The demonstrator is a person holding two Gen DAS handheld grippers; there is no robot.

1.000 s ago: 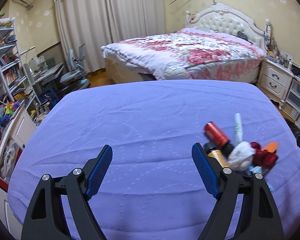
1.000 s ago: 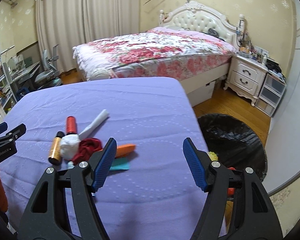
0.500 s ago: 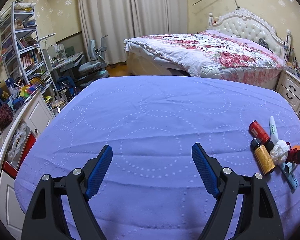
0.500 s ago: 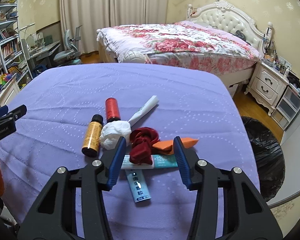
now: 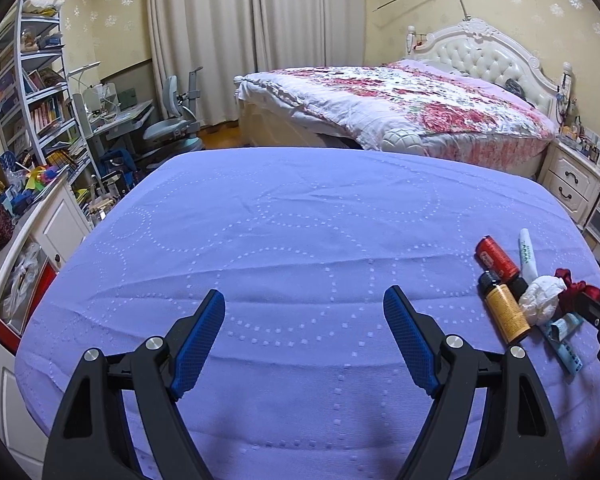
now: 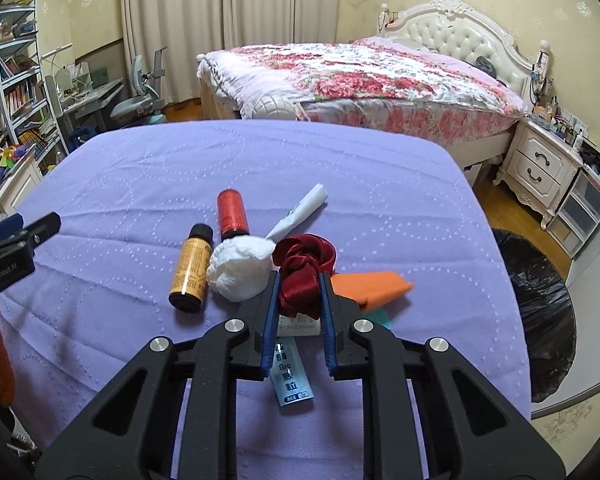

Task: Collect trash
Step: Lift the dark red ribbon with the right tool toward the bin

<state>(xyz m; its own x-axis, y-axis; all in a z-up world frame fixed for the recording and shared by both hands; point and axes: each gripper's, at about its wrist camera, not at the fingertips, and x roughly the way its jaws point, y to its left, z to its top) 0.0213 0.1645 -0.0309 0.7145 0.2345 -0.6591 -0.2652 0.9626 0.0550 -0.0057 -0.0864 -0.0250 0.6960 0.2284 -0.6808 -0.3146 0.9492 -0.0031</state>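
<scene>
A small heap of trash lies on the purple table [image 6: 140, 184]: a dark red ribbon [image 6: 302, 270], a white paper ball [image 6: 238, 266], an amber bottle [image 6: 191, 268], a red bottle [image 6: 231, 213], a white tube [image 6: 300, 212], an orange wrapper [image 6: 374, 284] and a blue sachet [image 6: 290, 376]. My right gripper [image 6: 299, 280] is shut on the red ribbon, which still rests in the heap. My left gripper [image 5: 304, 304] is open and empty over bare cloth, left of the heap. The heap also shows in the left wrist view, with the paper ball [image 5: 542, 300] at the far right.
A black-lined trash bin [image 6: 540, 300] stands on the floor right of the table. A flowered bed [image 6: 360, 76] lies beyond the table, a white nightstand [image 6: 540, 164] to its right. Shelves and a desk [image 5: 40, 112] fill the left side.
My right gripper swung left from near the bin to the heap and closed on the red ribbon. My left gripper turned left, so the heap slid to its right edge.
</scene>
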